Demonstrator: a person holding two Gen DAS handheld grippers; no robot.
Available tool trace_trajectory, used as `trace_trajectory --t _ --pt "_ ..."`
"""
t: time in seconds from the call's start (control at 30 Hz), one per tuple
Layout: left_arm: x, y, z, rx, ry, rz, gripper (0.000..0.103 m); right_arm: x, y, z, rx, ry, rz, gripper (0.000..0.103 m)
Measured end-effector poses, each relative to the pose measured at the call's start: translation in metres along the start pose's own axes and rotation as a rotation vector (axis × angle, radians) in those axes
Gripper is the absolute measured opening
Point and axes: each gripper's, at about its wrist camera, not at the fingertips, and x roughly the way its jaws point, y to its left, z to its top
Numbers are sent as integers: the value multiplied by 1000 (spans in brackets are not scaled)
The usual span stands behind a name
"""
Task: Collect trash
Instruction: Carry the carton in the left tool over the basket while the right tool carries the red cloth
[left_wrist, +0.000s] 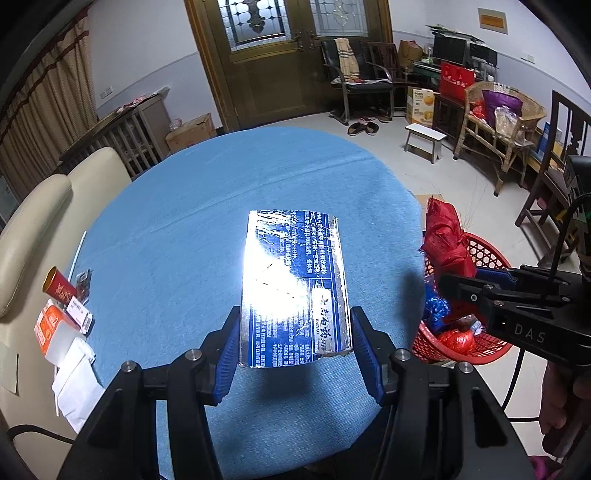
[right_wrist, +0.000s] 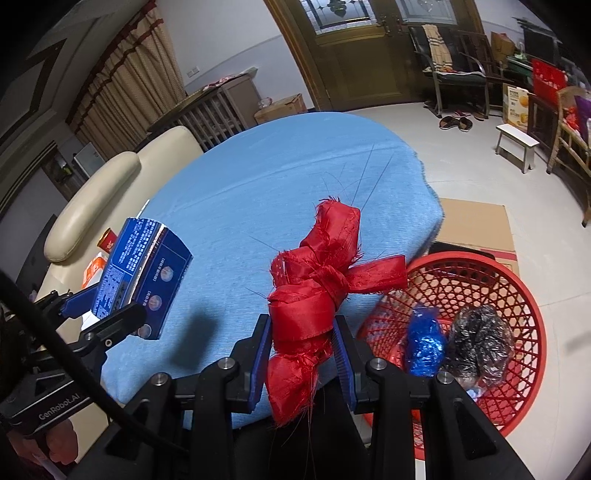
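Landmark: round table with blue cloth (left_wrist: 229, 192). Behind table, wooden double door (left_wrist: 280, 62). Left of table, cream sofa (left_wrist: 40, 221). Right of table on floor, small white stool (left_wrist: 424, 142); beyond stool, wicker chair (left_wrist: 495, 122). Slippers (left_wrist: 364, 128) between table and door.

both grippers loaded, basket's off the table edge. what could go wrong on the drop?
1. The red ribbon bundle in the right gripper trails frayed threads; they may snag the pads on release.
2. The blue box in the left gripper is held at one end and could pivot.
3. The red basket already holds wrappers.
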Motion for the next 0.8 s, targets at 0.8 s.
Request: trace_trajectory --t 0.8 --pt "11 -12 16 150 36 -79 58 -11 -58 -12 107 2 -51 35"
